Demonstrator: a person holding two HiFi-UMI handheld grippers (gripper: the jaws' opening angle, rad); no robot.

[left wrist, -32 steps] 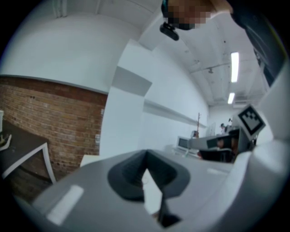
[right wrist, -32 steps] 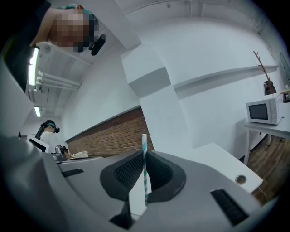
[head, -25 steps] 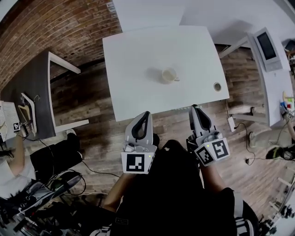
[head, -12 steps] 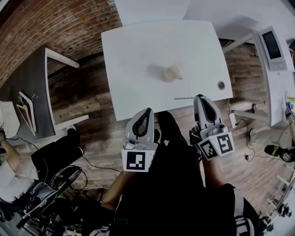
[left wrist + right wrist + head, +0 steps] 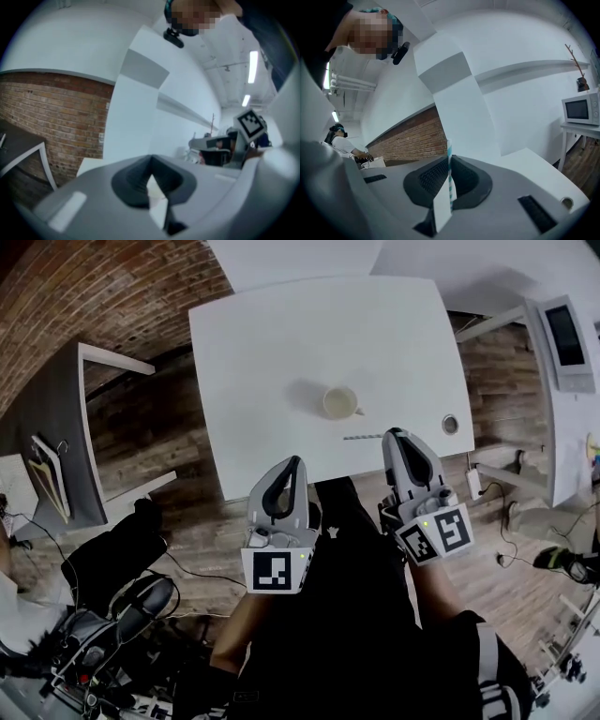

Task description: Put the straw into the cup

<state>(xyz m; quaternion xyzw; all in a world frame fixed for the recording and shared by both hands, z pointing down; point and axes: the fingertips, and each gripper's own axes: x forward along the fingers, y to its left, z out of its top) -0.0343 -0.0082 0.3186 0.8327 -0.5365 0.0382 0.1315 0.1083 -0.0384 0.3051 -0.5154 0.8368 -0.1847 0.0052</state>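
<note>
A pale cup (image 5: 339, 402) stands upright on the white table (image 5: 272, 343), near its front middle. My right gripper (image 5: 394, 433) hovers at the table's front edge, to the right of the cup and nearer me. It is shut on a thin teal-striped straw (image 5: 364, 437) that sticks out leftward over the table. In the right gripper view the straw (image 5: 449, 174) stands pinched between the shut jaws (image 5: 449, 161). My left gripper (image 5: 294, 461) hangs just off the front edge, below and left of the cup, jaws together (image 5: 151, 171) with nothing held.
A round cable hole (image 5: 450, 424) sits in the table's front right corner. A dark side table (image 5: 56, 427) stands to the left, a microwave (image 5: 574, 329) on a counter to the right. Cables and gear (image 5: 112, 634) lie on the wooden floor at lower left.
Both grippers have come forward to the table's front edge. The straw in the right gripper now reaches over the tabletop, closer to the cup.
</note>
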